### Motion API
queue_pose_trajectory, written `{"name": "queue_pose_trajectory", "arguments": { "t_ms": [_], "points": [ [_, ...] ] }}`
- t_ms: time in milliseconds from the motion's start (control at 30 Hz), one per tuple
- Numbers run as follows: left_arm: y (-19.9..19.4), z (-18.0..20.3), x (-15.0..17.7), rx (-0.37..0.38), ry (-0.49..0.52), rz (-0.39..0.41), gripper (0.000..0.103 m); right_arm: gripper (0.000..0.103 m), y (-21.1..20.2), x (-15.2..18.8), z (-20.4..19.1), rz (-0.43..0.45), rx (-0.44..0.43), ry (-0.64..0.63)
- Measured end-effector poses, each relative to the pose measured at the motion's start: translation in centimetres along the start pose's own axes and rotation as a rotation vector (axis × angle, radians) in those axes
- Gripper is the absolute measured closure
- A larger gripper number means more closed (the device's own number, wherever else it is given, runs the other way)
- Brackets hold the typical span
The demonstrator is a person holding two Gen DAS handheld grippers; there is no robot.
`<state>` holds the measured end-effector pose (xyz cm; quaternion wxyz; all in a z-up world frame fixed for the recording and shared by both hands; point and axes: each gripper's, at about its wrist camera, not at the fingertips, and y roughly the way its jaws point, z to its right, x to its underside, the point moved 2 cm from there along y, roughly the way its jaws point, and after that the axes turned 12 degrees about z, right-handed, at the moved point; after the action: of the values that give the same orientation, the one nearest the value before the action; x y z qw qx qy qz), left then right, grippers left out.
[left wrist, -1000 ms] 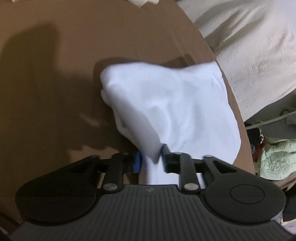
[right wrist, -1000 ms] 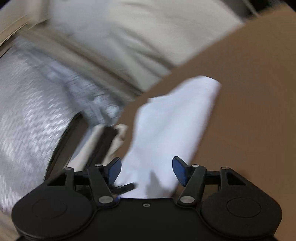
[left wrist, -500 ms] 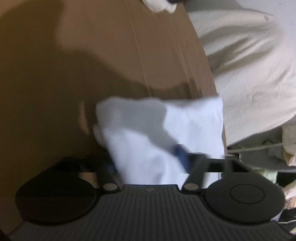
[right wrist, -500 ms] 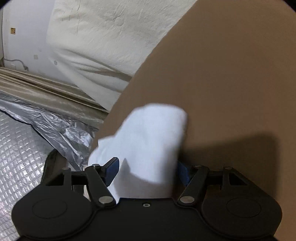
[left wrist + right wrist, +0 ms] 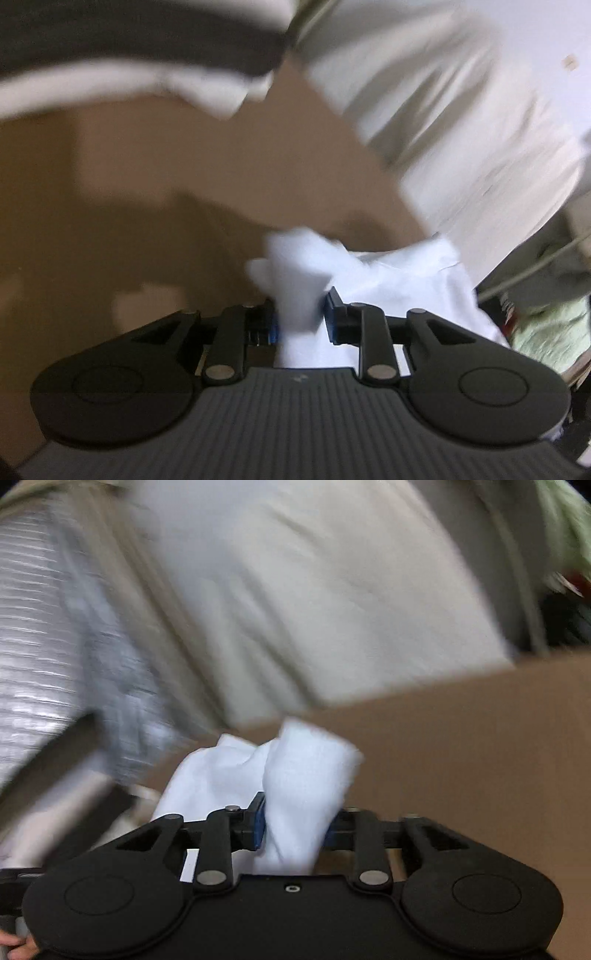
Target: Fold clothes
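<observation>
While the left gripper [image 5: 300,320] pinches the white garment [image 5: 391,284], the right gripper [image 5: 295,825] clamps it too.

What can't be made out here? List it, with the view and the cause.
- Left wrist view: the white garment is motion-blurred, its type unreadable; the left gripper body hides its lower part.
- Right wrist view: the right gripper covers the cloth's lower end.
- Left wrist view: the dark-and-white pile is too smeared to identify.
</observation>
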<state>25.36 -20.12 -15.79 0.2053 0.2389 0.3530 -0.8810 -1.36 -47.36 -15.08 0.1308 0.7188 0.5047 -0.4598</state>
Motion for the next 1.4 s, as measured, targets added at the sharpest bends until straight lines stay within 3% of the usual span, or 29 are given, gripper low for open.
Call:
{"name": "queue_pose_trajectory", "arguments": {
  "t_ms": [33, 67, 133, 233, 300, 367, 400, 433, 467, 500, 533, 600, 767, 933, 1000, 1100, 1133, 1200, 1300, 1367, 1400],
  "points": [
    [0.7, -0.5, -0.2, -0.013, -0.01, -0.042, 0.068, 0.045, 0.2, 0.4, 1.3, -0.024, 0.017, 0.062],
    [1.5, -1.0, -0.3, -0.026, -0.02, -0.084, 0.063, 0.041, -0.2, 0.9, 2.5, -0.025, 0.007, 0.135],
    [2.0, -1.9, -0.1, 0.022, -0.088, -0.165, 0.047, 0.032, -1.0, 2.1, 3.8, -0.044, -0.02, 0.258],
    [2.5, -2.3, 0.8, 0.078, -0.141, -0.245, 0.034, 0.031, -1.9, 5.2, 4.5, -0.121, -0.05, 0.369],
    [3.1, -2.1, 1.2, 0.065, -0.134, -0.234, 0.033, 0.026, -1.9, 6.1, 3.6, -0.103, -0.076, 0.362],
    [3.1, -1.8, 0.9, 0.056, -0.124, -0.144, 0.038, 0.022, -1.1, 6.7, 2.4, -0.094, -0.107, 0.336],
    [3.1, -1.3, 0.6, 0.061, -0.081, -0.086, 0.056, 0.022, -0.1, 6.8, 1.8, -0.1, -0.115, 0.312],
    [3.1, -0.6, 0.4, 0.064, -0.022, -0.062, 0.082, 0.023, 1.1, 6.8, 1.1, -0.105, -0.119, 0.286],
    [3.2, 0.0, 0.5, 0.059, 0.028, -0.06, 0.087, 0.025, 2.1, 6.7, 0.7, -0.102, -0.109, 0.263],
    [3.3, 0.6, 0.6, 0.054, 0.078, -0.058, 0.089, 0.039, 3.0, 6.5, 0.2, -0.095, -0.094, 0.241],
    [3.2, 0.9, 0.6, 0.052, 0.112, -0.055, 0.089, 0.06, 3.7, 6.4, -0.2, -0.101, -0.077, 0.214],
    [3.0, 1.1, 0.5, 0.056, 0.128, -0.046, 0.09, 0.07, 3.6, 6.0, -0.4, -0.113, -0.053, 0.165],
    [1.5, 1.1, -0.3, 0.082, 0.111, -0.002, 0.09, 0.075, 2.0, 4.2, -2.4, -0.039, -0.122, 0.081],
    [-0.9, 3.0, -0.4, 0.088, 0.189, 0.073, 0.091, 0.076, -0.4, 2.1, -4.3, -0.008, -0.148, -0.037],
    [-0.4, 2.7, -0.4, 0.073, 0.171, 0.053, 0.091, 0.075, -0.5, 2.1, -5.0, -0.002, -0.126, -0.107],
    [1.0, 1.8, -0.2, 0.038, 0.11, -0.007, 0.09, 0.064, 0.7, 3.3, -4.1, -0.061, -0.058, -0.129],
    [1.3, 1.3, -0.3, 0.036, 0.076, -0.026, 0.09, 0.053, 1.2, 3.8, -3.4, -0.093, -0.03, -0.086],
    [1.7, -0.1, -0.5, 0.053, -0.024, -0.059, 0.089, 0.042, 1.5, 4.6, -1.6, -0.129, -0.012, 0.023],
    [2.2, -0.6, -0.7, 0.062, -0.056, -0.093, 0.087, 0.041, 1.3, 5.0, 0.3, -0.146, -0.024, 0.124],
    [2.7, -0.6, 0.1, 0.043, -0.033, -0.138, 0.078, 0.04, 1.7, 4.9, 1.4, -0.152, -0.034, 0.158],
    [3.5, -0.8, 0.6, 0.037, -0.04, -0.184, 0.062, 0.04, 1.9, 5.0, 1.9, -0.156, -0.036, 0.172]
  ]
}}
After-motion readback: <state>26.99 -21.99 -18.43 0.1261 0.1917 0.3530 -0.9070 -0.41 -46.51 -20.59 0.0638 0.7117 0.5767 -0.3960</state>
